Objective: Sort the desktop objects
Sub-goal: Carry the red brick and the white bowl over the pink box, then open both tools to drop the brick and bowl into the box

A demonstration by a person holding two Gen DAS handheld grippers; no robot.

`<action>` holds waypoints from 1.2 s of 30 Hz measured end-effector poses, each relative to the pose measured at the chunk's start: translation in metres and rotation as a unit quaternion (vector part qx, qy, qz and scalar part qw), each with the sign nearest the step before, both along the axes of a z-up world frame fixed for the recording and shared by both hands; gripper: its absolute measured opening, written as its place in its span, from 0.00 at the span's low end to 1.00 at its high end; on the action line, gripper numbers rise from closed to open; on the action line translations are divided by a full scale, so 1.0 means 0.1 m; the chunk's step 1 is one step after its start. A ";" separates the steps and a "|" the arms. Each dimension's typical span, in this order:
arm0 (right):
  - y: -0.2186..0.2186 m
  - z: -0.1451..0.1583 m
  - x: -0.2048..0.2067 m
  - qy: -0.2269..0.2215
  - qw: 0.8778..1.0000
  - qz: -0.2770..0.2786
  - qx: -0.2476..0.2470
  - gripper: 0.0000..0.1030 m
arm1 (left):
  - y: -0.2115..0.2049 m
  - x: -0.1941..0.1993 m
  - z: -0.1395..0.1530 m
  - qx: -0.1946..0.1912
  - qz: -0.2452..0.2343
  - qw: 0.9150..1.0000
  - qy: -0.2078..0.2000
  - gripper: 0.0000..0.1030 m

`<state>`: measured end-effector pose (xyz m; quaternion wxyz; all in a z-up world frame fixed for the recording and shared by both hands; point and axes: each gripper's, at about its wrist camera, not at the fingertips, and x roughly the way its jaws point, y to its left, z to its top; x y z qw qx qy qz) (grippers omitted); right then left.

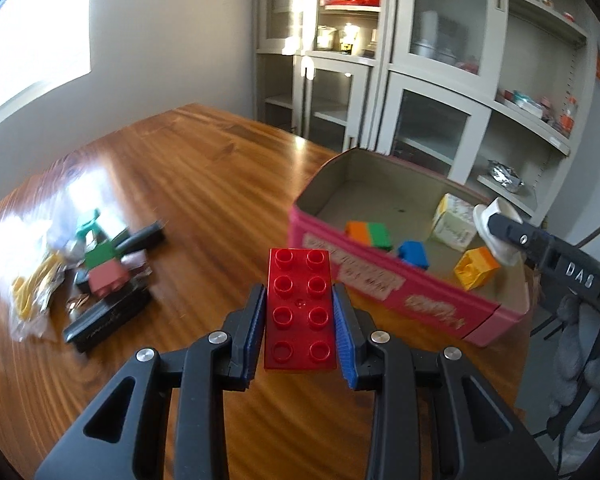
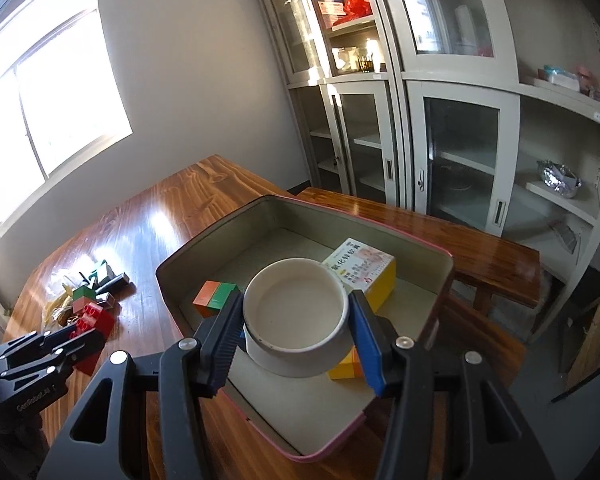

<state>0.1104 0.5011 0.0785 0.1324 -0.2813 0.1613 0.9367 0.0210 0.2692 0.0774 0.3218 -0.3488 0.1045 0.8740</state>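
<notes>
Clamped between the blue-padded fingers of the left gripper (image 1: 300,320), a red eight-stud building brick (image 1: 300,312) fills the near middle of the left wrist view, studs up, held above the wooden table (image 1: 188,184). Just beyond it to the right stands the pink tin box (image 1: 400,300), open at the top. Inside lie an orange-and-green block (image 1: 370,234), a blue block (image 1: 414,254), a yellow-orange block (image 1: 476,268) and a pale carton (image 1: 454,220). At the box's right end the right gripper (image 1: 500,236) reaches in from the side, holding a white round cup (image 1: 496,224) over the box's interior. On the table to the left, well apart from the box, sits a blurred heap: a green block (image 1: 100,256), a dull red block (image 1: 108,280), a black flat case (image 1: 108,316), a yellow packet (image 1: 32,296) and a teal piece (image 1: 88,226).

From the right wrist, the right gripper (image 2: 296,320) pinches the white round cup (image 2: 296,312) by its sides, mouth up, hanging inside the outline of the pink tin box (image 2: 204,248). Beneath and beside the cup are the orange-and-green block (image 2: 216,296) on the left and the carton (image 2: 360,268), with printed top and yellow sides, on the right. A yellow-orange block (image 2: 344,366) peeks out under the cup's right edge. At lower left the left gripper (image 2: 80,332) holds the red brick (image 2: 94,318) over the table (image 2: 172,208), next to the small heap (image 2: 88,284).
</notes>
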 end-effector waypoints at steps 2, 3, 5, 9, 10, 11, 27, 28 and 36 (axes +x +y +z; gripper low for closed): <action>0.04 0.00 0.03 0.001 1.000 0.000 -0.001 0.57 | 0.10 0.01 0.05 0.001 -0.009 1.000 0.005 0.34; 0.06 -0.01 0.04 0.001 1.000 0.001 -0.003 0.59 | 0.15 0.01 0.07 0.002 -0.014 1.000 0.006 0.34; 0.10 -0.02 0.07 0.000 1.000 0.002 -0.004 0.61 | 0.27 0.01 0.10 0.007 -0.025 1.000 0.006 0.34; 0.15 -0.03 0.12 -0.002 1.000 0.000 -0.006 0.61 | 0.50 0.01 0.14 0.012 -0.045 0.999 0.004 0.34; 0.16 -0.03 0.14 -0.001 1.000 0.000 -0.005 0.61 | 0.56 0.00 0.15 0.014 -0.050 0.999 0.001 0.34; 0.17 -0.03 0.15 -0.001 1.000 -0.001 -0.006 0.61 | 0.61 -0.01 0.15 0.016 -0.054 0.998 -0.002 0.34; 0.17 -0.07 0.28 0.007 1.000 -0.014 -0.010 0.63 | 1.16 -0.01 0.17 0.058 -0.120 0.990 -0.053 0.58; 0.18 -0.07 0.28 0.008 1.000 -0.014 -0.012 0.63 | 1.14 -0.01 0.17 0.059 -0.119 0.990 -0.051 0.59; 0.04 -0.07 0.19 0.008 1.000 0.004 -0.015 0.63 | 0.88 -0.10 0.16 0.061 -0.084 0.994 -0.046 0.59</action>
